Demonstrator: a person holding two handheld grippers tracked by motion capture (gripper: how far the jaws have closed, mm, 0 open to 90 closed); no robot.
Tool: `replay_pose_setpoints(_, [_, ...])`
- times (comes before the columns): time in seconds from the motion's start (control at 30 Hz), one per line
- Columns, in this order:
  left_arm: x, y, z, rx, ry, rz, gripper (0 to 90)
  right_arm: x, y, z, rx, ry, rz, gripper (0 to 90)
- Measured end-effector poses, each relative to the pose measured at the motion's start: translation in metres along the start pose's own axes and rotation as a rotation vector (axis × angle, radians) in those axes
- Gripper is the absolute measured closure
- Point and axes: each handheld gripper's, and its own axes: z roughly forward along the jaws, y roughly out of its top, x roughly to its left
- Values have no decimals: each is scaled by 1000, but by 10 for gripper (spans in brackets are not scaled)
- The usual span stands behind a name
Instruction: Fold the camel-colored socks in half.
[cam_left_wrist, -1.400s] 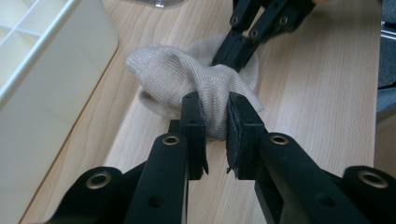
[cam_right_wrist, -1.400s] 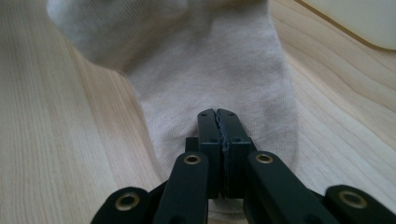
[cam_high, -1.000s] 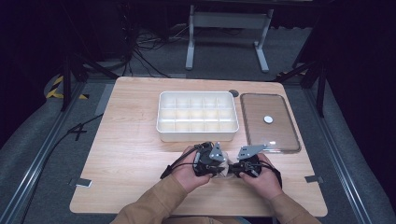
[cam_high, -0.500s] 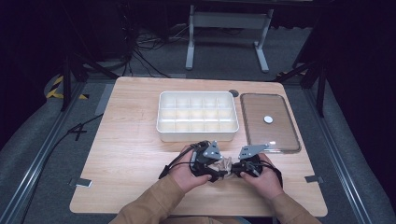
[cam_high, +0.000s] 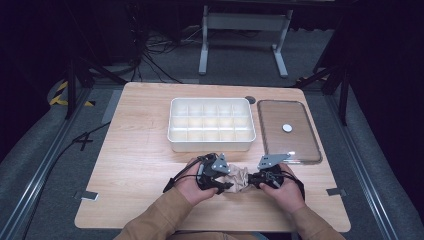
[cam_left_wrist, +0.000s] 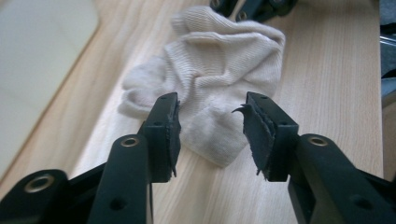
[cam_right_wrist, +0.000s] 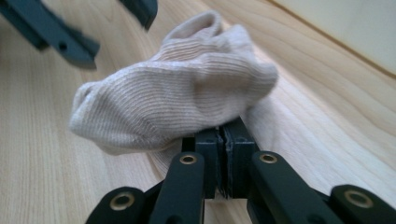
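Left tool reopened; bunched beige sock

Tan sleeves, black tongs, brass screws

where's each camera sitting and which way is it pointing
High view: fixed above the person's side, looking forward and down on the table; forearms, both hands, left tongs and right tongs show.
Left gripper view: rides the left tongs, looking along its parted jaws at the beige sock.
Right gripper view: rides the right tongs, looking along its jaws pinched on the sock.
Shared: the sock, the wooden tabletop and the white divided tray beside it.
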Motion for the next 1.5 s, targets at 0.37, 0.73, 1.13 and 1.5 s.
replay_pose_setpoints(0.37, [1,-1,21,18,6,8,579,-4,-5,-21,15,-71,28,804])
replay_pose_setpoints(0.73, [-3,4,23,0,-8,18,577,5,9,-66,-64,-144,6,825])
replay_pose_setpoints(1.13, [-2,4,26,3,-5,3,590,18,23,-32,-36,-150,-32,734])
replay_pose_setpoints(1.5, [-4,7,26,-6,-13,33,594,13,17,-35,-48,-164,90,897])
